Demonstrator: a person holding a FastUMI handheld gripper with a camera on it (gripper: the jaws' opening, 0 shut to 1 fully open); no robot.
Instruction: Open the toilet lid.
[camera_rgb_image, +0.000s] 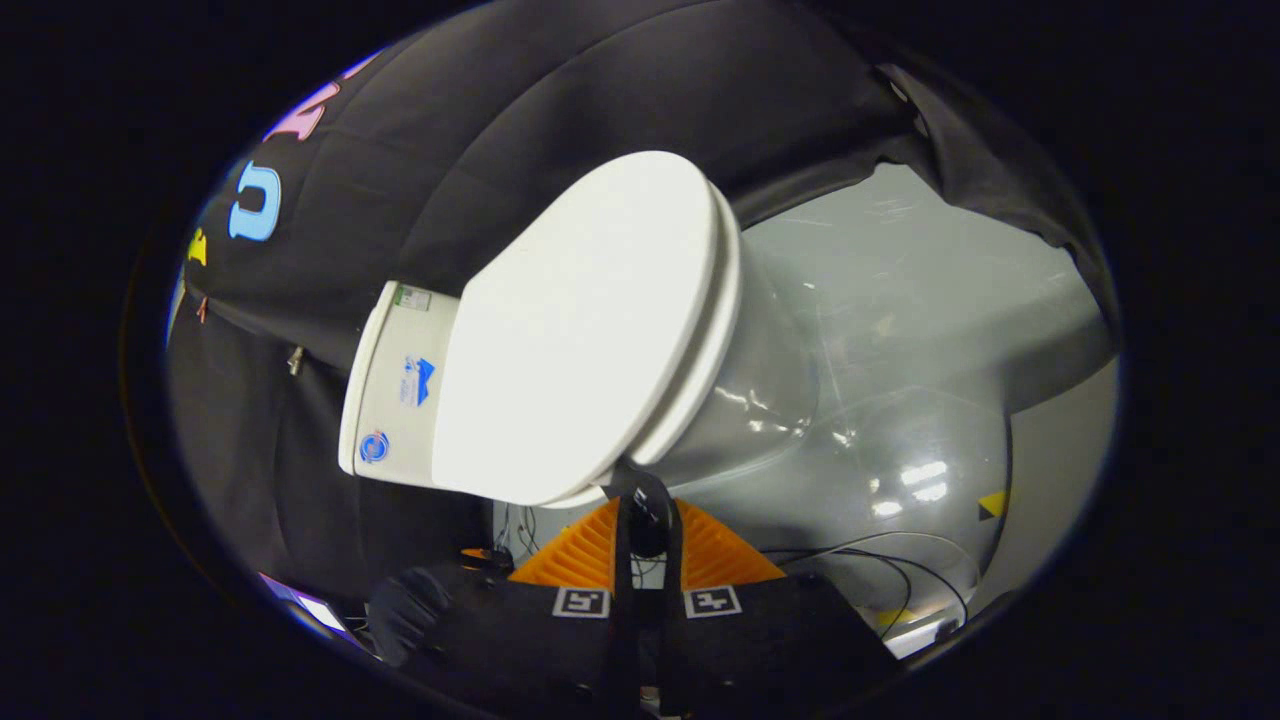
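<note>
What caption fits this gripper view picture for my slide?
Gripper with jaws nearly together at the front edge of the closed white toilet lid, tank beyond.

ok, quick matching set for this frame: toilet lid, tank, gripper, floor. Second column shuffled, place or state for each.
Things:
1. toilet lid
2. tank
3. gripper
4. floor

Places or states:
A. grey, glossy, beyond the bowl
B. white, down on the seat
C. fingers together at the lid's front edge
D. behind the lid, bearing blue stickers

Pairs: 1-B, 2-D, 3-C, 4-A
</note>
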